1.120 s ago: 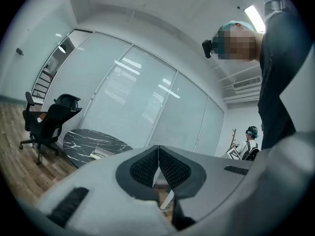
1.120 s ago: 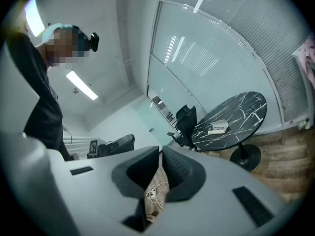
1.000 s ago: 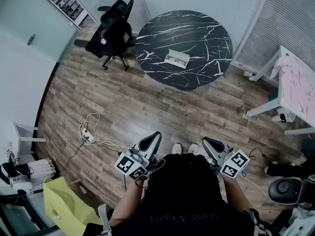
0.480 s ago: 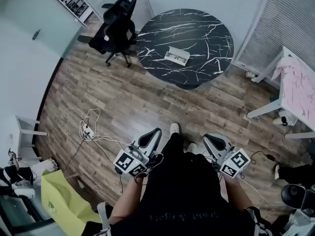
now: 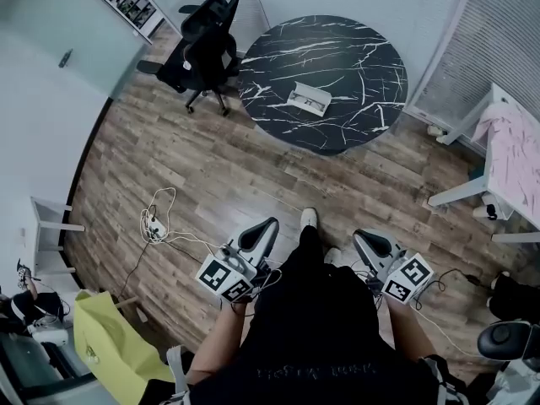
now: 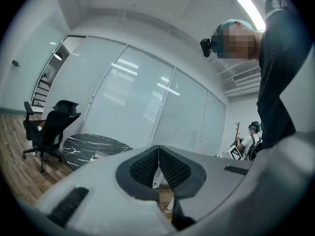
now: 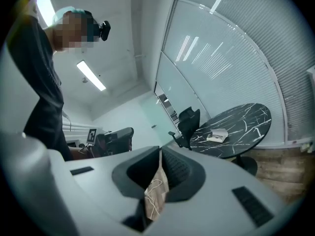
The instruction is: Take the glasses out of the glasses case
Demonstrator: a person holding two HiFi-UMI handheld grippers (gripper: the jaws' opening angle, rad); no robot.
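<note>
A white glasses case [image 5: 308,99] lies on a round black marble table [image 5: 354,49] far ahead of me across the wooden floor. I cannot tell whether glasses are in it. My left gripper [image 5: 260,233] and right gripper [image 5: 371,245] are held close to the body, well away from the table. In the left gripper view the left gripper [image 6: 158,160] is shut with nothing in it, and the case [image 6: 99,154] shows small on the table [image 6: 81,144]. In the right gripper view the right gripper [image 7: 160,157] is shut and empty; the case [image 7: 217,136] rests on the table [image 7: 241,124].
A black office chair [image 5: 202,53] stands left of the table. A power strip with cables [image 5: 152,226] lies on the floor at my left, a yellow-green bag [image 5: 110,344] lower left. A white table with pink cloth [image 5: 510,150] is at right. Another person [image 6: 253,136] sits behind.
The person has stepped forward, one foot now out ahead. Both grippers stay shut near the body; the view has shifted slightly.
</note>
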